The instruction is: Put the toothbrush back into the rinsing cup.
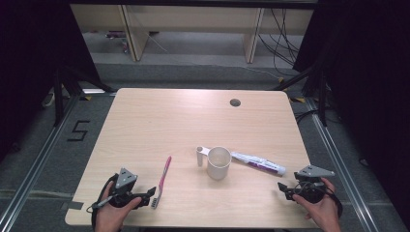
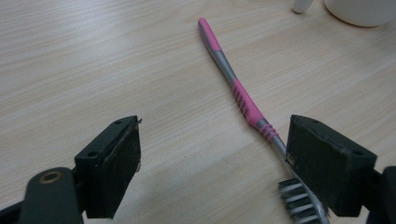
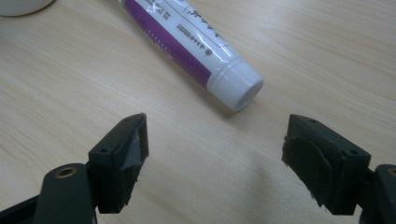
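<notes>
Risk: your left gripper (image 2: 212,172) gapes empty, toothbrush (image 1: 162,180) left of the cup (image 1: 218,163) under one pad, so closing may skid it; right gripper (image 3: 215,163) wide, empty.

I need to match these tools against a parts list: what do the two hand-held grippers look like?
Both the left gripper and right gripper are black, each topped by a grey three-cornered plate and trailing a dark cable. Up close, each has two blocky black jaws with worn flat pads and a brass-coloured ring at the left arm's pivot.
</notes>
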